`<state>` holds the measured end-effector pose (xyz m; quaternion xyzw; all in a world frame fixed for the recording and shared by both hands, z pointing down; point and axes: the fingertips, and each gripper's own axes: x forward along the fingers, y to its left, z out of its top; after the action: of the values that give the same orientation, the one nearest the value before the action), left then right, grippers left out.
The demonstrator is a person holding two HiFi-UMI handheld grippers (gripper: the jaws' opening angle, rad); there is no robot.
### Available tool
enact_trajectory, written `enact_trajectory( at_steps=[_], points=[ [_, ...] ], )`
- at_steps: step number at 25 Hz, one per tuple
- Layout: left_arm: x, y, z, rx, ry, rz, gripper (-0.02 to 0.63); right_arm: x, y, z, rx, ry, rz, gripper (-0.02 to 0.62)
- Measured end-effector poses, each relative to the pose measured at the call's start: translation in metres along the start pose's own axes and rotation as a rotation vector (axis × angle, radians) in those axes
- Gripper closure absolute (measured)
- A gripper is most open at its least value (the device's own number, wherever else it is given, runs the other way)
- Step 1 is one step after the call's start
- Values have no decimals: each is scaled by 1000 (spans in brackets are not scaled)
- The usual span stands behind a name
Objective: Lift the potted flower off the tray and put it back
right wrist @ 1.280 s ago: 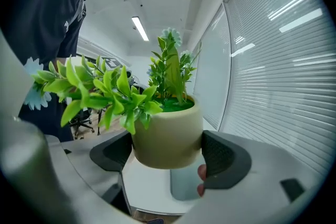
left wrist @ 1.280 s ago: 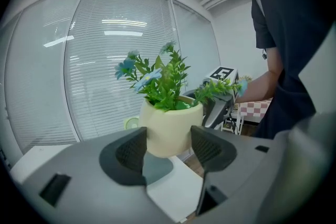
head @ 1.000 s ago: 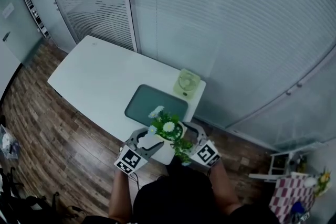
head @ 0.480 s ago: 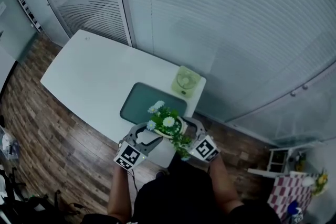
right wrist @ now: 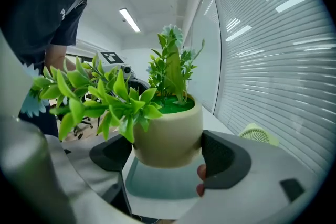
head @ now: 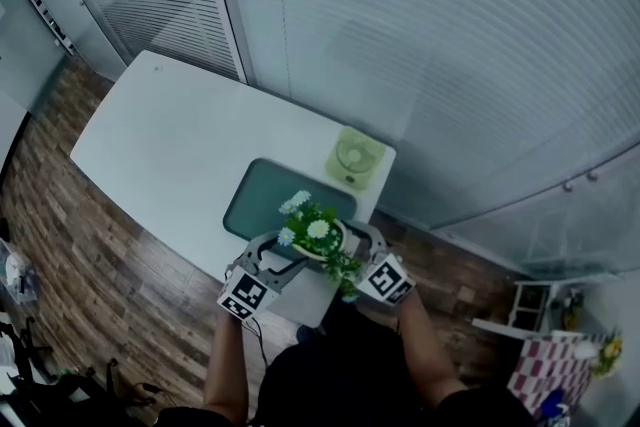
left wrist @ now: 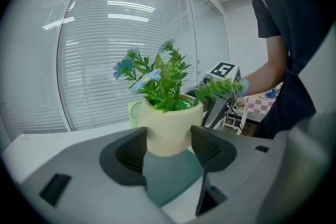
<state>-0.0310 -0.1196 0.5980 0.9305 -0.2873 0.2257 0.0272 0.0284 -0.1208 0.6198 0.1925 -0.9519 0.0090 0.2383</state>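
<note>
Potted flower: held in the lower centre of the head view, gripped from both sides, its cream pot clear of the surface and over the near end of the tray.

Table: white, runs from upper left toward the centre of the head view.

Tray: dark green, rounded corners, lies flat on the table just above the pot in frame. In both gripper views it shows beneath the pot's base.

Left gripper: jaws closed onto the pot, both pads pressed to its sides in the left gripper view, low centre.

Right gripper: jaws likewise clamped on the pot from the opposite side, with leaves hanging over its left jaw in the right gripper view.

Fan: small, pale green, stands on the table just beyond the tray's upper right corner, apart from the pot.
</note>
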Motion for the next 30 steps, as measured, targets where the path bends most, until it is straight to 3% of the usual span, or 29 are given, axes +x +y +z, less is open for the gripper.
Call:
enact_trajectory(
  at_steps=[3,8,23,30],
  points=[
    [11,3,-16,-18,30,-11,339,13,-5,-13,-2,-25,-6,212],
    [28,8,-36,-32,73,-13,339,21,-12,-36,1,70,10,212],
    [65,22,-76,-117,138,-40,341,54,-31,-82,88,87,21,212],
    [79,27,-92,-145,154,-29,344,62,-40,-98,76,162,36,212]
  ],
)
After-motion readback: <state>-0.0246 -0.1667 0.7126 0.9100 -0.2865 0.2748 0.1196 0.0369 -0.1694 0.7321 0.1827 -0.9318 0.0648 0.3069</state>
